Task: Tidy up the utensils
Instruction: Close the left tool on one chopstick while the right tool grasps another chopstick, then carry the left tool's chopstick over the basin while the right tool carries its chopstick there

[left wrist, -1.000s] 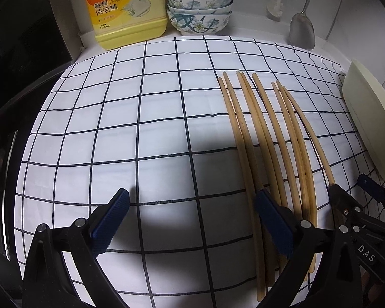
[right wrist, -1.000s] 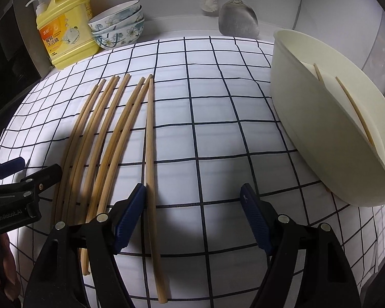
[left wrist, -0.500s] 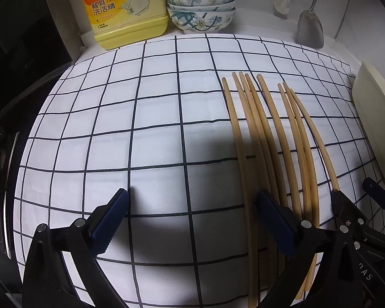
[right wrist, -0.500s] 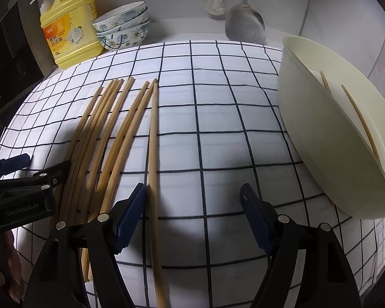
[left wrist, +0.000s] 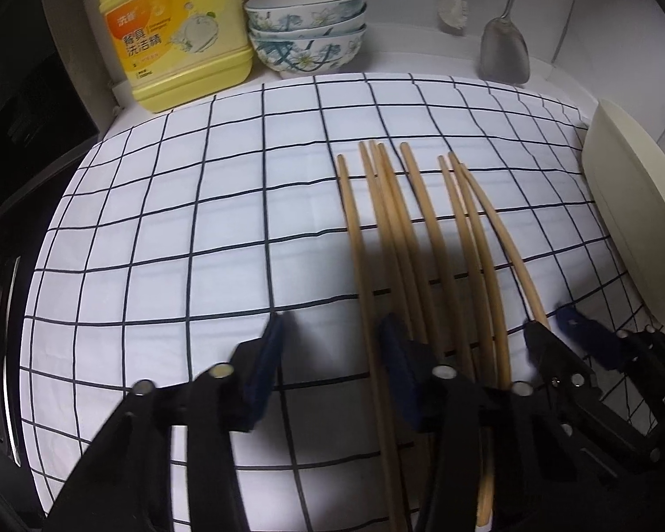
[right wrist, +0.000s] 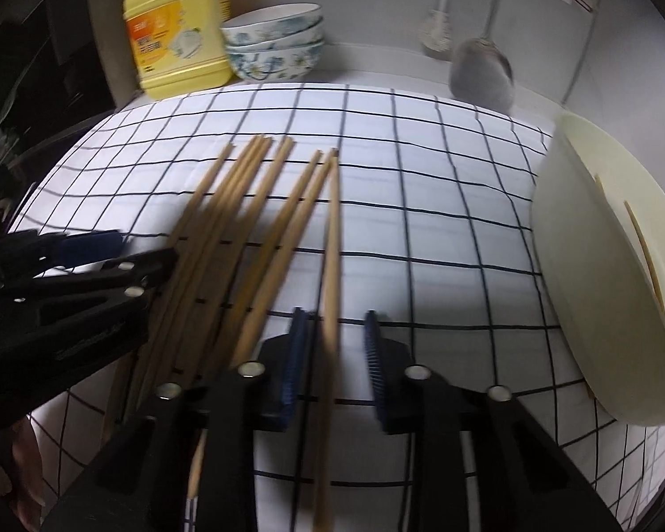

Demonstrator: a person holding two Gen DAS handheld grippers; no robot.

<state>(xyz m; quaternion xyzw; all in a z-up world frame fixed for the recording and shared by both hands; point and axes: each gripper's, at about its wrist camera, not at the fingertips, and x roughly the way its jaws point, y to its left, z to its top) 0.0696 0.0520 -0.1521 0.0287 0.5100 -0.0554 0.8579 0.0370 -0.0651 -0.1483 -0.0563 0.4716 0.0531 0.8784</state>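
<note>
Both hand-held grippers closing; cream bin [right wrist: 598, 292] holds chopsticks [right wrist: 643, 248].

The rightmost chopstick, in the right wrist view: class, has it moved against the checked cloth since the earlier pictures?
Yes. The rightmost chopstick lay beside the left pad; it now sits between the closing jaws of the right gripper, though the checked cloth shifted too.

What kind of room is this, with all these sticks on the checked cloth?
Probably a kitchen counter. A yellow dish soap jug stands beside stacked flowered bowls, a metal spatula hangs on the wall, and the sticks are chopsticks.
</note>
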